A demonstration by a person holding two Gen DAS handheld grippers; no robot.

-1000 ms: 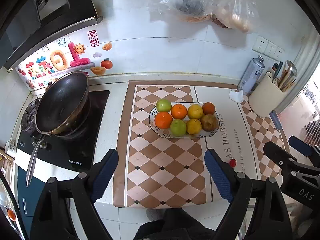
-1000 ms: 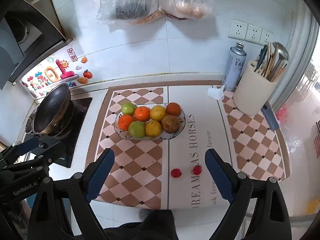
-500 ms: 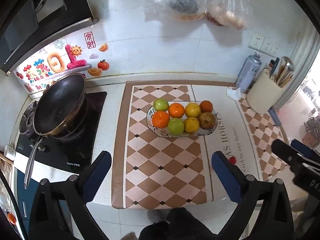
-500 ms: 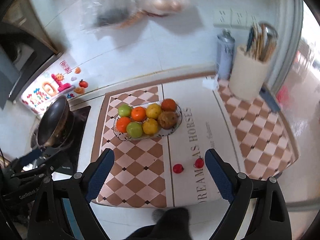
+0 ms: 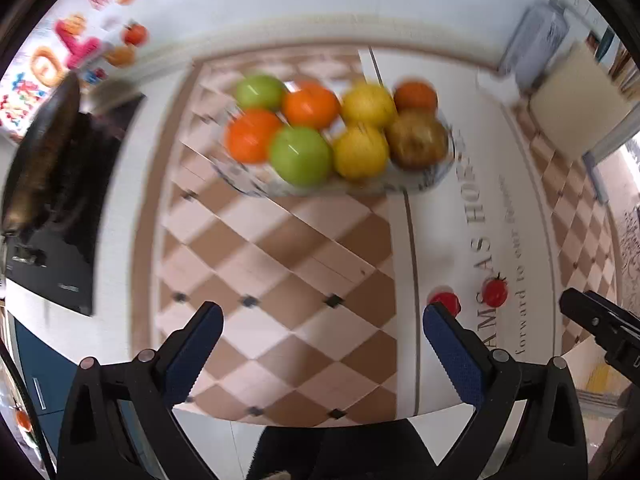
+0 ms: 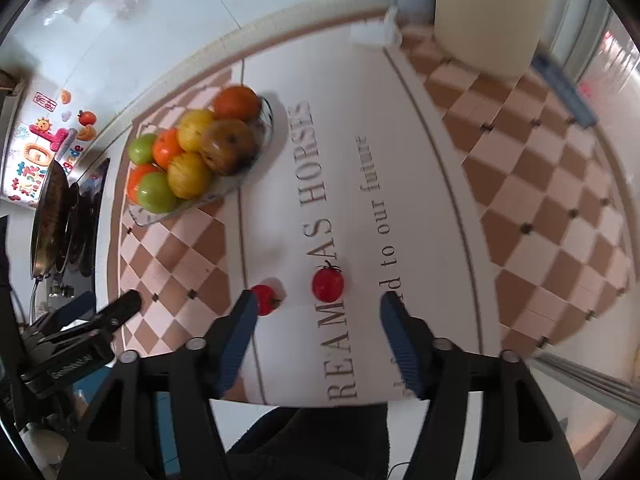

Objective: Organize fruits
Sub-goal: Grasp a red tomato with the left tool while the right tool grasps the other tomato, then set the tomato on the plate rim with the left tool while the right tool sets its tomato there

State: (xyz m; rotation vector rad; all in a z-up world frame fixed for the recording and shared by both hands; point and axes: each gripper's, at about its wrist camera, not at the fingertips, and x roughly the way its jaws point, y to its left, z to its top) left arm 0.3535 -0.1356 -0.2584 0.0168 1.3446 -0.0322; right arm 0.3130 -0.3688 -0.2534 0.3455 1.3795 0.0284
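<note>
Two small red tomatoes lie on the mat near the counter's front edge: one (image 6: 328,285) just ahead of my open right gripper (image 6: 316,310), the other (image 6: 265,299) beside its left finger. In the left wrist view they show as one tomato (image 5: 495,291) and another (image 5: 445,301) beside the right finger of my open, empty left gripper (image 5: 322,330). A glass plate (image 5: 434,178) holds several oranges, green apples, yellow fruits and a brown pear (image 5: 417,140); it also shows in the right wrist view (image 6: 267,120).
A wok (image 5: 38,152) sits on the black stove at the left. A cream utensil holder (image 5: 578,92) and a spray can (image 5: 536,40) stand at the back right. The counter's front edge is just below both grippers.
Both grippers have dropped lower and closer to the counter. The right gripper has moved in on the two tomatoes and its jaws have narrowed.
</note>
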